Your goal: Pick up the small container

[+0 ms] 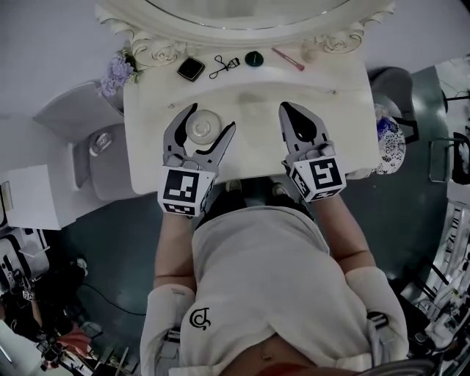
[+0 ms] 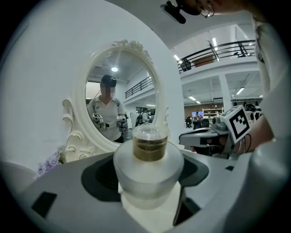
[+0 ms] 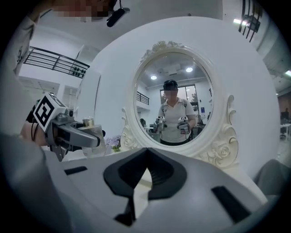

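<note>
The small container [image 1: 203, 126] is a round frosted white jar with a brownish neck and a clear cap. It sits at the front left of the white vanity table [image 1: 250, 158]. My left gripper [image 1: 213, 116] has a jaw on each side of it, and both pads look pressed against its body. In the left gripper view the container [image 2: 148, 166] fills the gap between the jaws. My right gripper [image 1: 286, 108] rests over the table's front right, shut with nothing in it. Its tips [image 3: 146, 151] meet in the right gripper view.
An ornate oval mirror [image 1: 242, 18] stands at the table's back. In front of it lie a black compact [image 1: 191, 69], an eyelash curler [image 1: 224, 66], a dark round lid [image 1: 254, 59] and a pink stick [image 1: 288, 59]. Purple flowers [image 1: 117, 73] stand at the back left corner.
</note>
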Available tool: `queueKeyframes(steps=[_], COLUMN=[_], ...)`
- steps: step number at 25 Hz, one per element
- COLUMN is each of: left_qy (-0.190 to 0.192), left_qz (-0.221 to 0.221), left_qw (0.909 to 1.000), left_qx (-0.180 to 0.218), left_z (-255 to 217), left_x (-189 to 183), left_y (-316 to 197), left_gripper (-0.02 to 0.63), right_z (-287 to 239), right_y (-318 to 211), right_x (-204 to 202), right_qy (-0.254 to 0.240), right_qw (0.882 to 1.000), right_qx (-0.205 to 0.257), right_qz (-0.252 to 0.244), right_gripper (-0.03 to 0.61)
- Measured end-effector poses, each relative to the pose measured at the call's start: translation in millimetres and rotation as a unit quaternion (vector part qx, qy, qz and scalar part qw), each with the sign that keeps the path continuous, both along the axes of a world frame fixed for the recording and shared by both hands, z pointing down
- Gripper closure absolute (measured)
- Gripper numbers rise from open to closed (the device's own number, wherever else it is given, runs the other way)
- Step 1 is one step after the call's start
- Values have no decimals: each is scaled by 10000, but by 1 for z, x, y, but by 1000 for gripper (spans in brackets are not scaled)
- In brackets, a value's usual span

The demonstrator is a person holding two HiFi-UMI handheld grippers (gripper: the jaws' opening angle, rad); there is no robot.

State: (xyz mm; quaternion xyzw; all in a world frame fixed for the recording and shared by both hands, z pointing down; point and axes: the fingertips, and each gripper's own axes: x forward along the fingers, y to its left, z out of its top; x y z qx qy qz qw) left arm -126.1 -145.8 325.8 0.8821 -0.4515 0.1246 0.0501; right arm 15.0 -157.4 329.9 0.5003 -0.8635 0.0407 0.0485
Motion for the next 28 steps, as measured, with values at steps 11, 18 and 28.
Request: queueKeyframes(steps=[11, 18, 28], left_qy=[28, 65, 101], left_qz=[-261, -238, -178], left_qw=[9988, 9989, 9988], left_qx=[419, 399, 437], left_z=[-54, -57, -58], left_x=[-18, -12, -6], left_y=[12, 12, 20], left_gripper=[261, 261, 261], right_z=[-57, -57, -56], right_y=[7, 11, 22], right_x=[-2, -9, -10], right_qy=[-46, -8, 136], right_qw=[9979, 9970, 9956], right_qx=[610, 649, 698], right_qz=[-210, -422, -611], right_gripper=[572, 574, 575])
